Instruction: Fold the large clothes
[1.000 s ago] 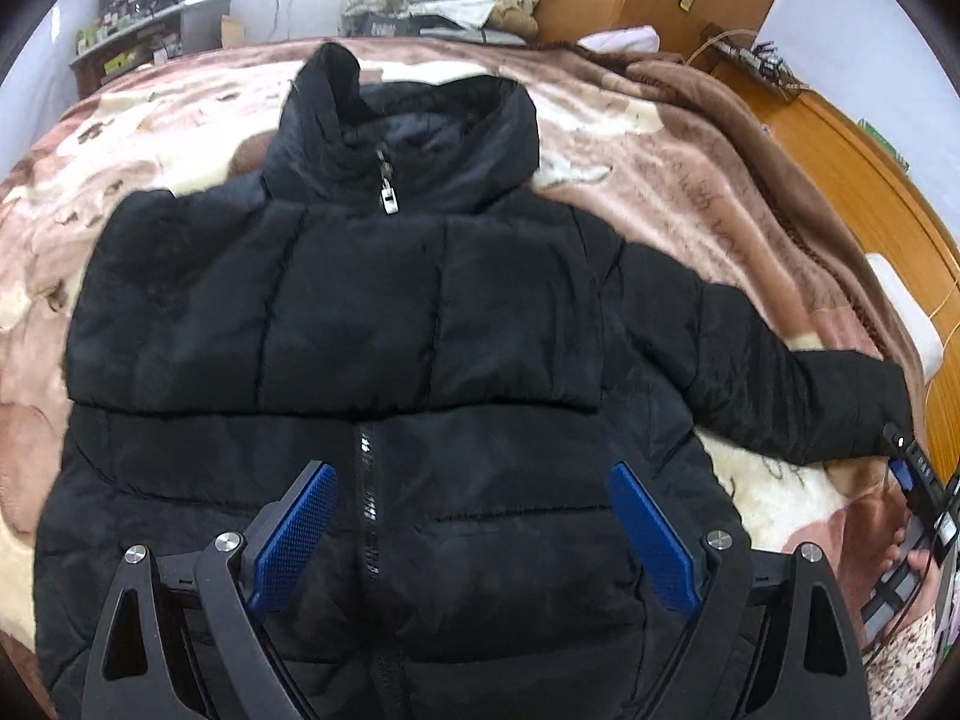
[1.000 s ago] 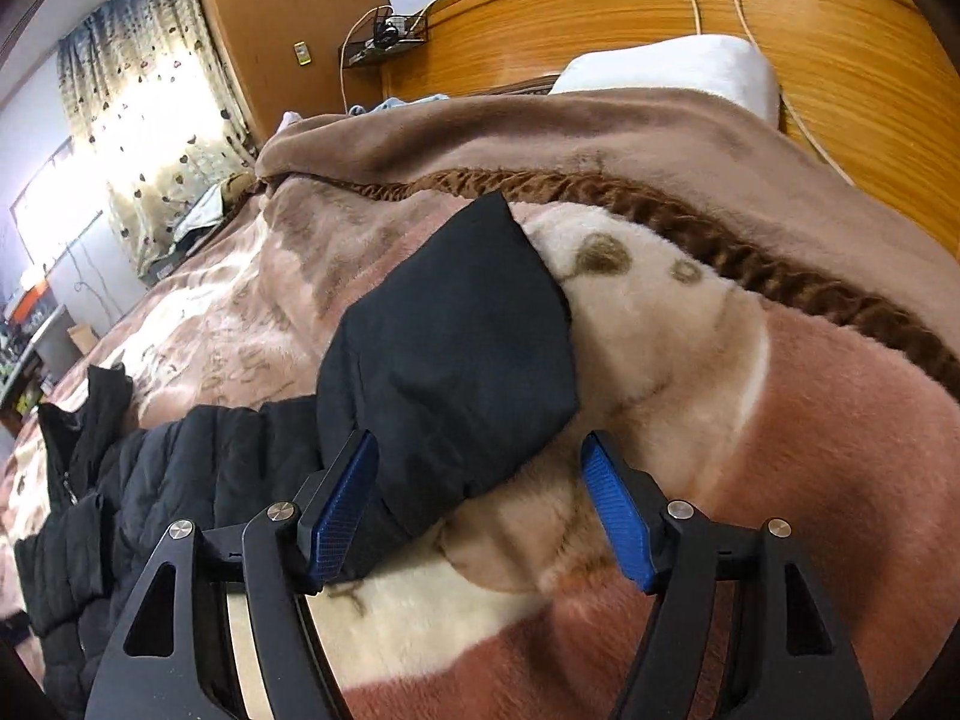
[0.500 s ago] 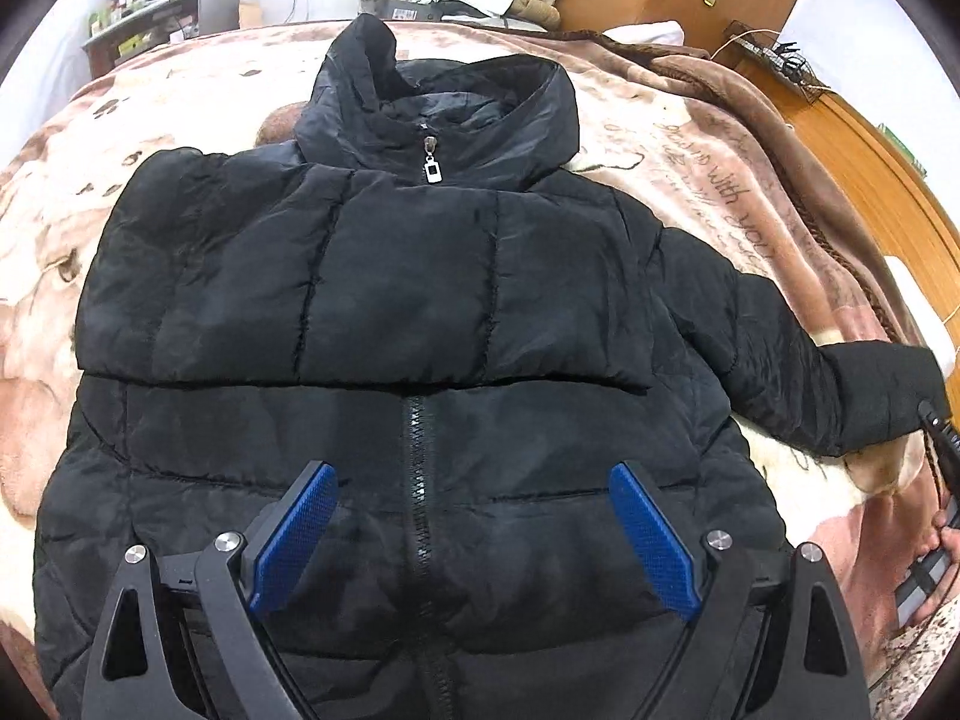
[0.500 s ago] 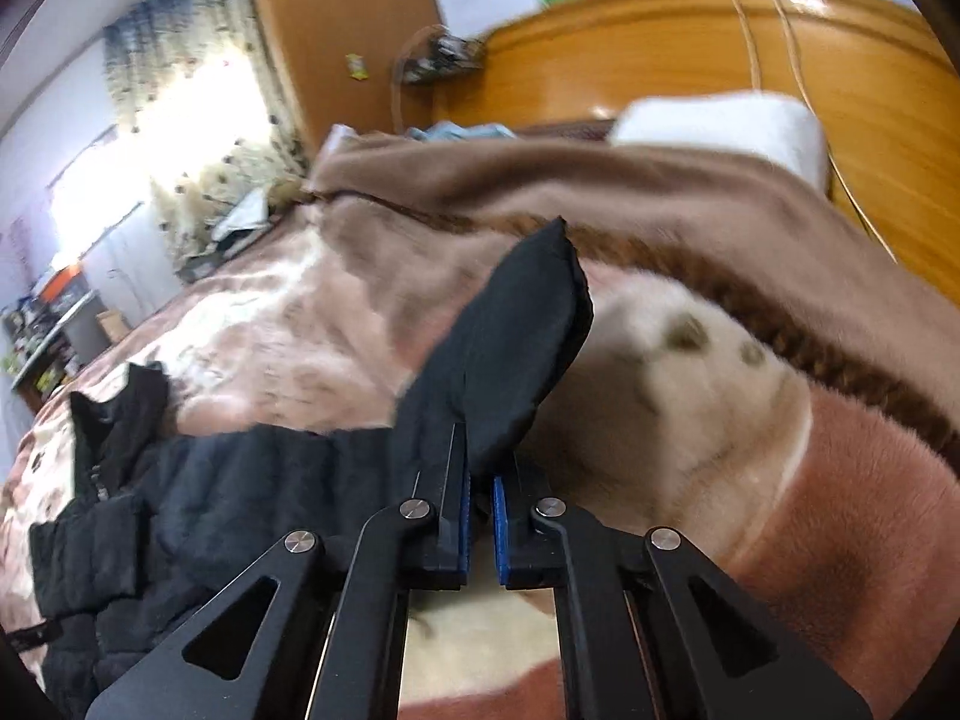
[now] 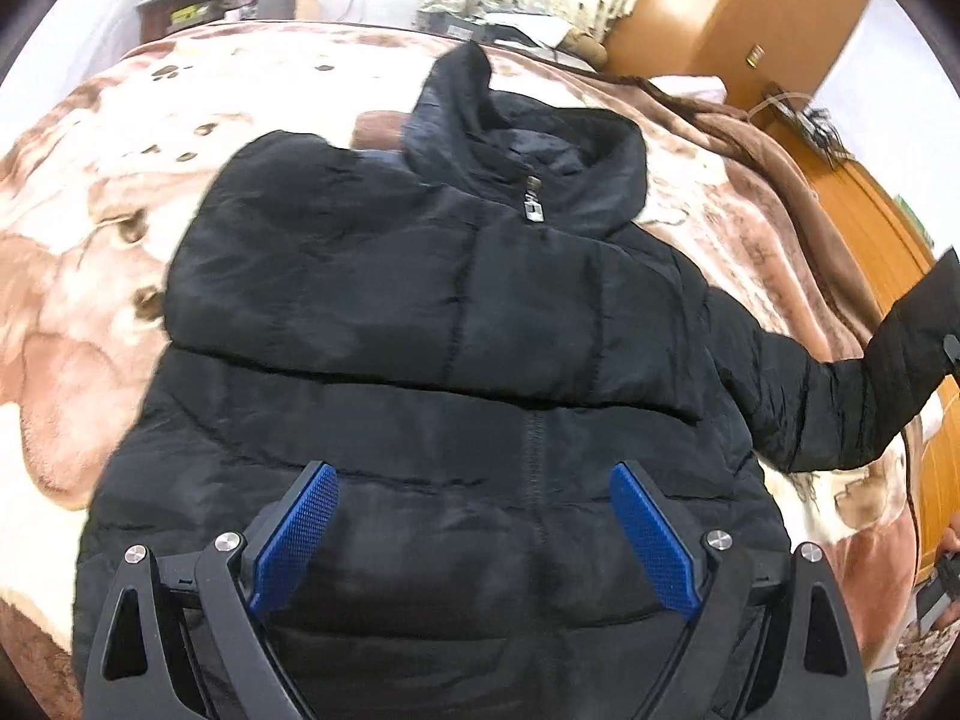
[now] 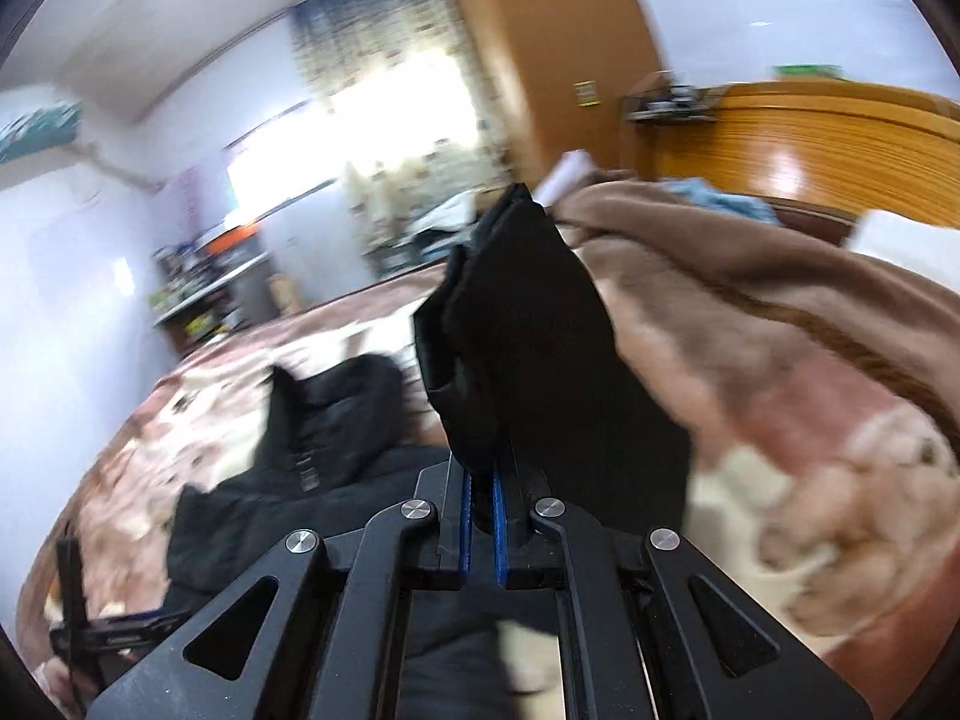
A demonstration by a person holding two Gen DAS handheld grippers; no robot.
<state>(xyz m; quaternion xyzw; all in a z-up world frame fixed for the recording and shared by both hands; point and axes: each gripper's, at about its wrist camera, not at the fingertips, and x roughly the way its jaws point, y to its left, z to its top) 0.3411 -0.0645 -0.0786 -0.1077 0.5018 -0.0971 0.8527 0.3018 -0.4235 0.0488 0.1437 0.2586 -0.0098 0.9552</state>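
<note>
Black puffer jacket [image 5: 456,372] lies front-up, zipped, on the blanket [image 5: 108,252]. Right gripper [image 6: 480,489] is clamped on the sleeve cuff [image 6: 528,324], raised off the blanket right of the jacket body. Left gripper [image 5: 474,534] hovers over the jacket's lower front, jaws spread, holding nothing. Step looks like the sleeve fold. Next: carry the cuff across onto the chest and let go.

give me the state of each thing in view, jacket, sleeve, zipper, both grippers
black puffer jacket: spread flat, front up, on the blanket
jacket sleeve: lifted off the bed, cuff clamped
front zipper: zipped to the collar
left gripper: open, over the hem
right gripper: shut on the sleeve
</note>
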